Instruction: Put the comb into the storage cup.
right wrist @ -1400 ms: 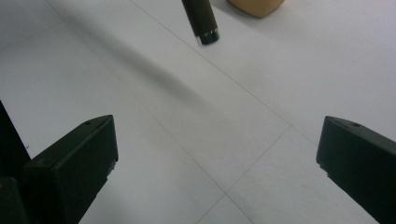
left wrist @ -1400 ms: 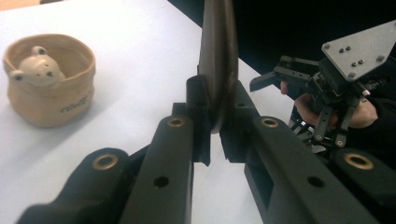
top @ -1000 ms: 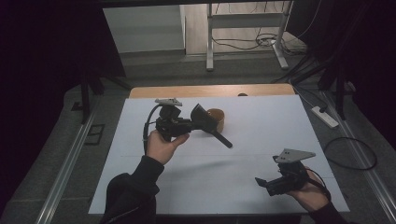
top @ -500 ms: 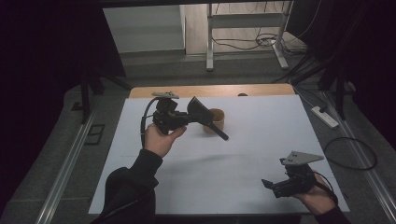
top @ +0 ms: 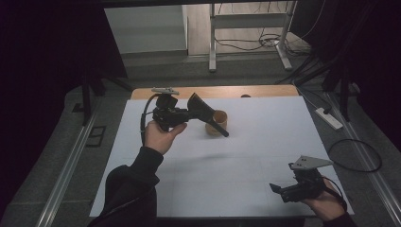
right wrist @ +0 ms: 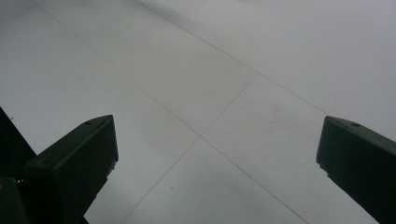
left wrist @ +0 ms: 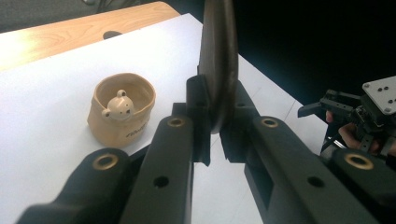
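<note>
A dark, flat-bladed scoop (left wrist: 218, 70) is clamped between the jaws of the left hand-held gripper (top: 187, 115), held raised above the white bench (top: 265, 137) just beside a tan ceramic cup (left wrist: 122, 114). A small bear figure (left wrist: 119, 106) is seen inside the cup, peeking above its rim, and the cup is stood on the far middle of the bench. The right hand-held gripper (top: 279, 189) is held low at the near right corner, its jaws spread wide apart with nothing between them.
</note>
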